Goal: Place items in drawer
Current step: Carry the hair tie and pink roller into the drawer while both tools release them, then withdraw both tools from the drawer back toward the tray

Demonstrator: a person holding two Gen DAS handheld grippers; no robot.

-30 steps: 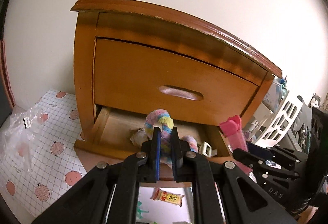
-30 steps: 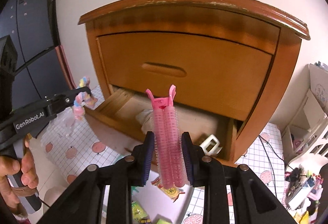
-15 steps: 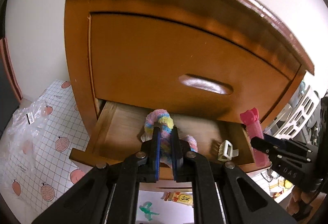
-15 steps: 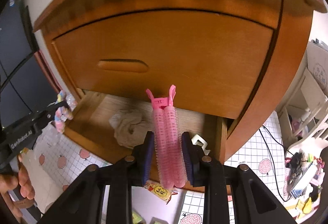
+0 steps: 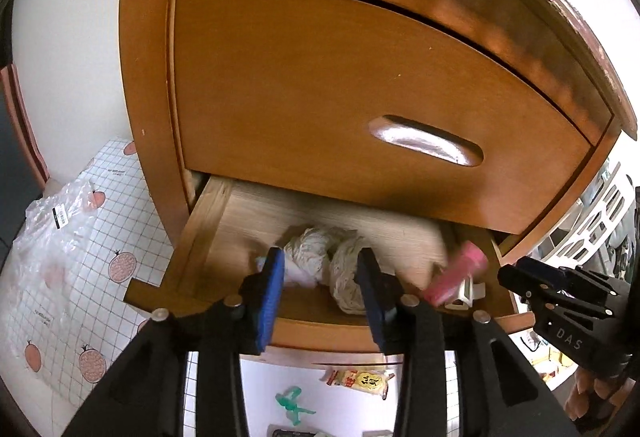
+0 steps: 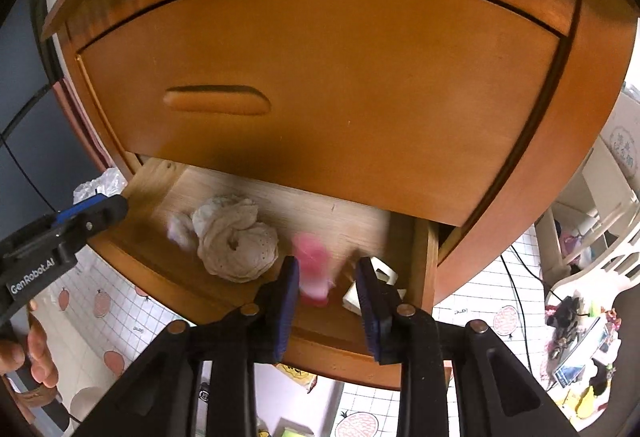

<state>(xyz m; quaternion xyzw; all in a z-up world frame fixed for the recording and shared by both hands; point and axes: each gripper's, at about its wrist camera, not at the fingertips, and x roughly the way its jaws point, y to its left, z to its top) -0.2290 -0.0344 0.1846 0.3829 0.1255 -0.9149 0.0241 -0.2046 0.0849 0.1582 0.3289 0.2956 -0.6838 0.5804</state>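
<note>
Your left gripper (image 5: 320, 285) and right gripper (image 6: 327, 289) are opening, jaws apart; the blurred pink hair roller (image 6: 314, 273) lies unclamped near the open wooden drawer's (image 6: 332, 337) right edge.

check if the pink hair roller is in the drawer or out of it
In. The pink hair roller lies blurred on the open bottom drawer's floor, between the opening jaws of the right claw, no longer gripped.

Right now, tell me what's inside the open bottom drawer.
The open drawer holds a crumpled cream cloth, a blurred pink hair roller, a white clip and a blurred pale item beside the cloth. The upper drawer front hides its back.
</note>
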